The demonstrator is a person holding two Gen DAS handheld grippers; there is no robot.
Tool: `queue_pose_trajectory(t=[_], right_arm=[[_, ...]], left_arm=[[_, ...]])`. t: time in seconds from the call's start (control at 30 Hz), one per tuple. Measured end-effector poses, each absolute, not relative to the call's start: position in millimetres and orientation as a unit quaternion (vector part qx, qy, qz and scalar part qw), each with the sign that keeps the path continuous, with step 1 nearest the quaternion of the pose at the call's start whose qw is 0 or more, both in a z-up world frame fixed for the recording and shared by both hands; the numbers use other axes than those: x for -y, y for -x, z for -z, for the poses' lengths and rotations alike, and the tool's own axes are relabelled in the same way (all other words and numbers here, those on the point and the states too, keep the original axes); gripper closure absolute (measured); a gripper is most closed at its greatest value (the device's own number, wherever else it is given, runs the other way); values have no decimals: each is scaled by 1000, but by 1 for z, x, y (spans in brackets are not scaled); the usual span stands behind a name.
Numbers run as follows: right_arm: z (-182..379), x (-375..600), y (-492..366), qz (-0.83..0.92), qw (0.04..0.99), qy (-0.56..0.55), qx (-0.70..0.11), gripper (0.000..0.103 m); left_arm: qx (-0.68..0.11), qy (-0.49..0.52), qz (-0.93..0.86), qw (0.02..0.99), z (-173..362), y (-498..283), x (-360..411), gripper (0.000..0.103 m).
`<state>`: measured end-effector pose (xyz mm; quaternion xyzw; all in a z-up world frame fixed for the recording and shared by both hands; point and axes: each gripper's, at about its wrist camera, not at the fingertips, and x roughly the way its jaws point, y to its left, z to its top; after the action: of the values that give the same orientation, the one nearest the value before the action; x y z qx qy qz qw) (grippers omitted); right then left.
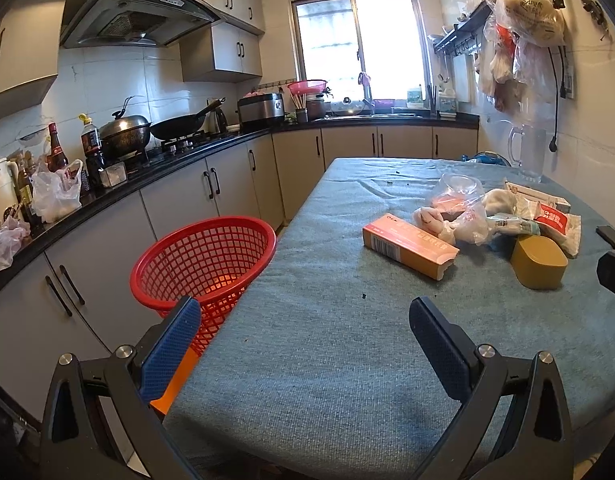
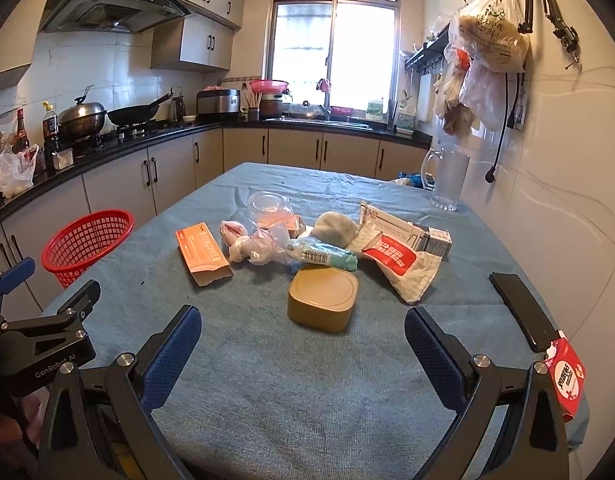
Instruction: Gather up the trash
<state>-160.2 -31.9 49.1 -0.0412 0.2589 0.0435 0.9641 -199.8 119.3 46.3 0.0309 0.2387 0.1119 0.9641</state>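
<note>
Trash lies untouched in a heap mid-table: an orange cardboard box [image 2: 202, 254], a squat yellow plastic tub [image 2: 322, 299] and crumpled wrappers [image 2: 395, 264] on the blue-grey tablecloth [image 2: 267, 380]. Both the left gripper [image 1: 305, 344] and the right gripper [image 2: 301, 350] hover wide open and empty near the table's front edge, so collecting seems not yet begun. The likely next move is a reach forward to close on one piece, then a carry to the red mesh basket [image 1: 203, 264] beside the table's left edge.
</note>
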Motion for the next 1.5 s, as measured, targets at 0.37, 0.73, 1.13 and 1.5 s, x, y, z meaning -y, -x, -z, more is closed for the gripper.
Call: queue_pose_trajectory(t=[0.37, 0.73, 1.13, 1.5], right_arm=[[-44, 30, 151, -48, 961, 43, -269, 0], [-40, 29, 142, -49, 958, 41, -280, 0], [-37, 60, 123, -78, 948, -25, -306, 5], [-28, 97, 105, -105, 927, -105, -345, 22]], left_arm=[[-246, -41, -110, 962, -42, 191, -117, 0], [-254, -41, -107, 960, -40, 185, -119, 0], [-286, -27, -68, 955, -47, 162, -117, 0], [-421, 141, 71, 893, -54, 72, -129, 10]])
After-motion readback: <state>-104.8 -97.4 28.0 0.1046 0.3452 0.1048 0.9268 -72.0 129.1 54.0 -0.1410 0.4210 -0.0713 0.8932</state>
